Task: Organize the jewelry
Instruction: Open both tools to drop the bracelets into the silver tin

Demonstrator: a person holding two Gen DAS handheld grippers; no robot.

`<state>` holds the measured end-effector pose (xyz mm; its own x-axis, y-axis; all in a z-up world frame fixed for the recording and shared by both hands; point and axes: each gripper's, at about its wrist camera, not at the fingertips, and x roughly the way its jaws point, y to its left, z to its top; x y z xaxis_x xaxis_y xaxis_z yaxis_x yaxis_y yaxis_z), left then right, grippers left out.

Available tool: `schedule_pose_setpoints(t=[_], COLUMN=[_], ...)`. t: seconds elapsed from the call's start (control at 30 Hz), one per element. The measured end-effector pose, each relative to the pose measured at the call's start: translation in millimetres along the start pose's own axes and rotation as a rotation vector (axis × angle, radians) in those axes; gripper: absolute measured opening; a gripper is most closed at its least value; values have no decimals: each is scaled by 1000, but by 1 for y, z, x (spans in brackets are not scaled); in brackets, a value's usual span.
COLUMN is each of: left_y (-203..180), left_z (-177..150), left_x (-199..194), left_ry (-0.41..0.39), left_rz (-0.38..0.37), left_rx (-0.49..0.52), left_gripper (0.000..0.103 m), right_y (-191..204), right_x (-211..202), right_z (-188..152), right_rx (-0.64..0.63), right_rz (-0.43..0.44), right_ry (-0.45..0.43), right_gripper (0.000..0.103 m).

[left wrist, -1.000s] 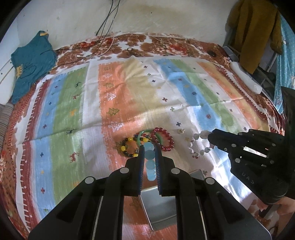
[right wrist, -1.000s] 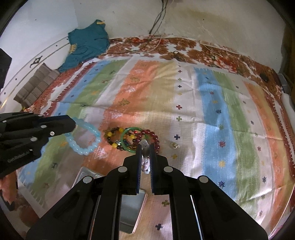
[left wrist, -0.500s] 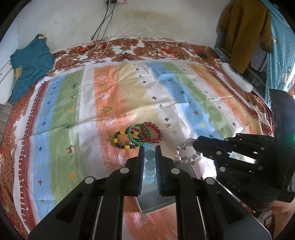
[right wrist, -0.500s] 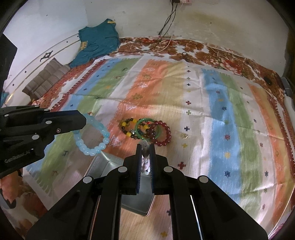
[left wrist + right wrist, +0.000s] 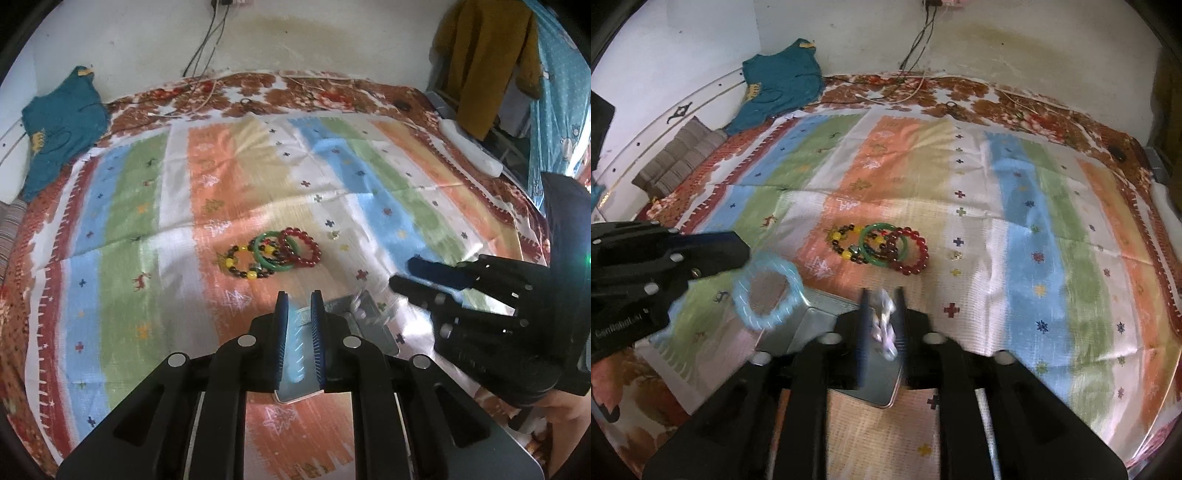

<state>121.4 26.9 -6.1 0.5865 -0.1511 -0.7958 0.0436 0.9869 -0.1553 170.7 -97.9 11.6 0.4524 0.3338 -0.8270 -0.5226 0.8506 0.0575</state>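
My left gripper is shut on a light blue bead bracelet, which hangs as a ring from it in the right wrist view. My right gripper is shut on a white bead bracelet. Both hang over a metal tin, also in the right wrist view. On the striped cloth beyond lie a red bead bracelet, a green bangle and a black-and-yellow bead bracelet, overlapping one another.
A small metal charm lies right of the bracelets. A teal garment lies at the far left, cables hang on the back wall, a white power strip and hanging clothes are at the right.
Both grippers have drawn back and up from the bracelet pile, each carrying its bracelet over the tin. The views are blurred from motion.
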Motion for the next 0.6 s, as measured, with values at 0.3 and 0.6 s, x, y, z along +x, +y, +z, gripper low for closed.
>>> schedule_pose_setpoints(t=[0.3, 0.6], left_y=[23, 46], left_z=[4, 10], left_x=[3, 23], left_ry=[3, 47], left_rz=[50, 131], left_rx=[-69, -120], left_gripper=[32, 58], right_y=[-13, -30], right_x=[14, 33], right_z=[1, 8], right_rx=[30, 87], right_rz=[-28, -37], right_ry=[46, 86], right_gripper=[42, 54])
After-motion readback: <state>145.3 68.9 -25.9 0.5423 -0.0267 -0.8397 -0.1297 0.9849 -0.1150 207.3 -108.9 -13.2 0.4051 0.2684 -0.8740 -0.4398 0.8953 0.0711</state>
